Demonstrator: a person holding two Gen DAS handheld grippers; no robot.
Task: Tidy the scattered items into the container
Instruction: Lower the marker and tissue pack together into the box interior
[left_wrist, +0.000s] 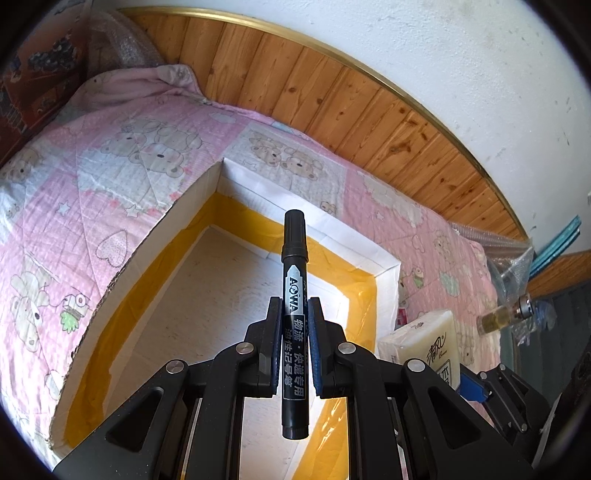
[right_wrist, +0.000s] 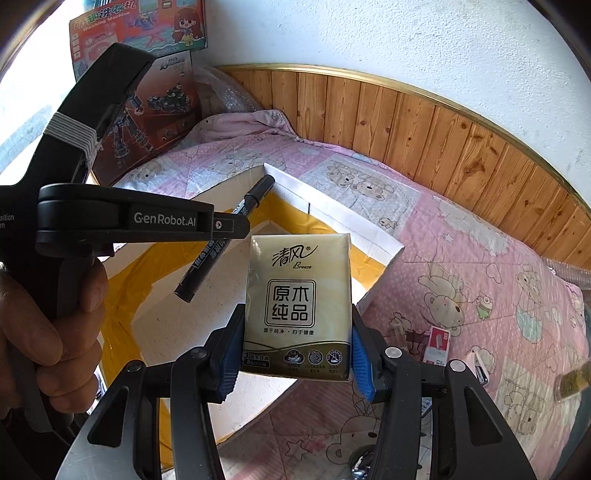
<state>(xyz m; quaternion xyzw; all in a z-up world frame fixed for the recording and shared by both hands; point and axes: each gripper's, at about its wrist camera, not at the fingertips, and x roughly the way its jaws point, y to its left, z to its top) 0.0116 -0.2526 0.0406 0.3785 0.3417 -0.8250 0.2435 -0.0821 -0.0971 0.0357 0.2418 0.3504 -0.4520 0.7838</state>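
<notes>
My left gripper is shut on a black marker pen, which stands upright between the pads above the open white box with yellow tape inside. In the right wrist view the same marker hangs over the box, held by the left gripper in a person's hand. My right gripper is shut on a gold tissue pack, held over the box's near right corner. The tissue pack also shows at the lower right of the left wrist view.
The box sits on a pink bear-print quilt against a wood-panelled wall. On the quilt right of the box lie a small red-and-white packet, binder clips and a small amber bottle. Toy boxes stand at the back left.
</notes>
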